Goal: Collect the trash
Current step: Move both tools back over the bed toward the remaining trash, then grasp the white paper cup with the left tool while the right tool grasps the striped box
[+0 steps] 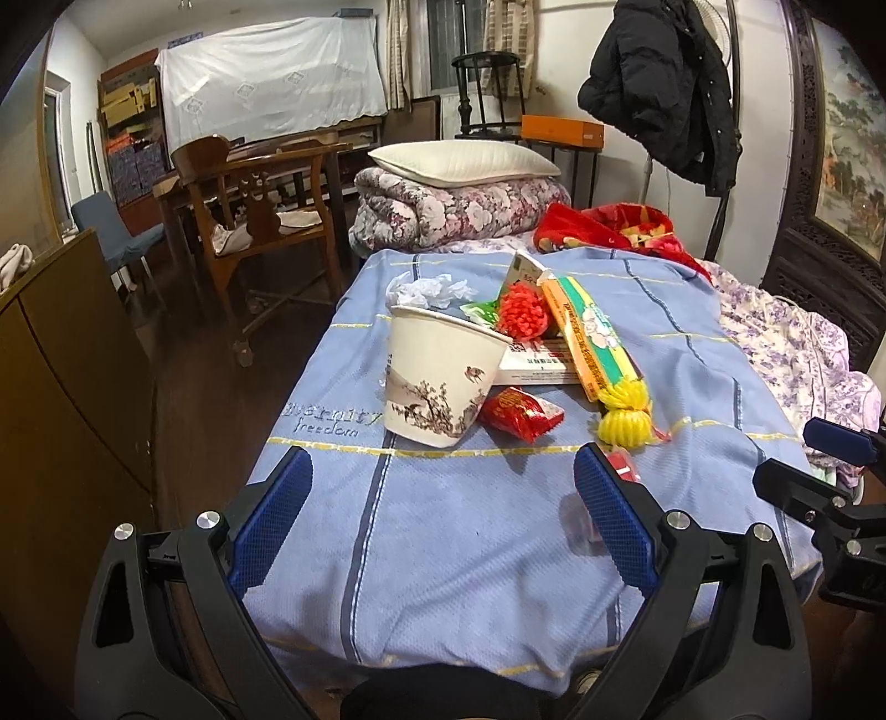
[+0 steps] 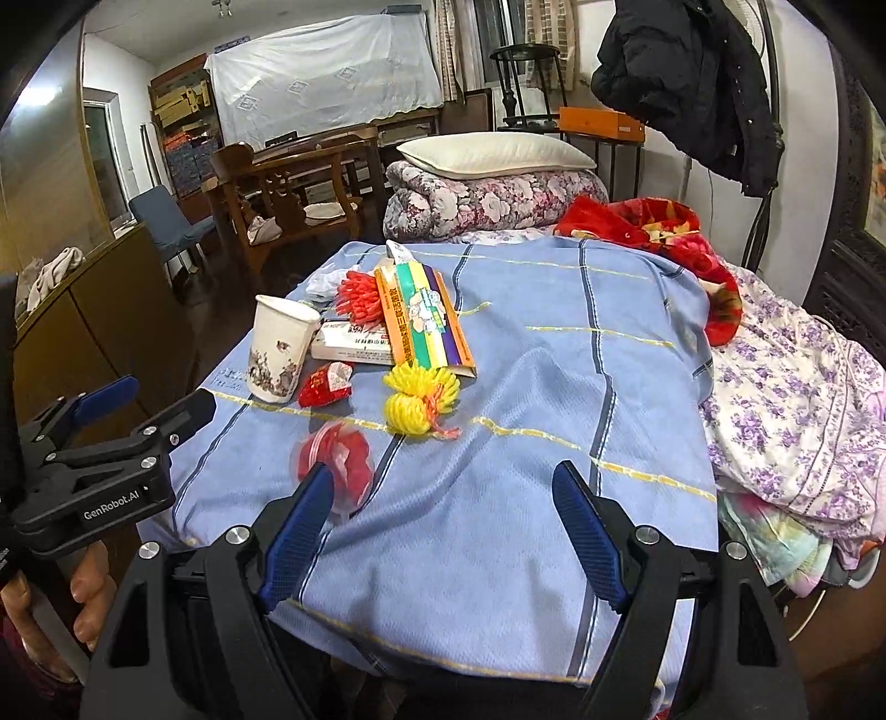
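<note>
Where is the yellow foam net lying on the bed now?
The yellow foam net lies on the blue blanket, at the near end of the long orange packet, right of the red wrapper in both views.

Bed [image 1: 498,526] under blue checked sheet fills foreground. At far end, folded floral quilt [image 1: 459,213] with white pillow [image 1: 462,160] on top; red blanket [image 1: 614,224] bunched just beside. Lilac-flowered cover [image 2: 786,387] heaped along right edge. Wooden armchair [image 1: 260,216] stands left of bed on dark wood floor [image 1: 210,360]. White cloth [image 1: 271,77] drapes tall unit at back wall, possibly shelving. Black jacket [image 1: 664,83] hangs on stand. Curtained window [image 1: 448,39] behind. White walls, indoor light.
</note>
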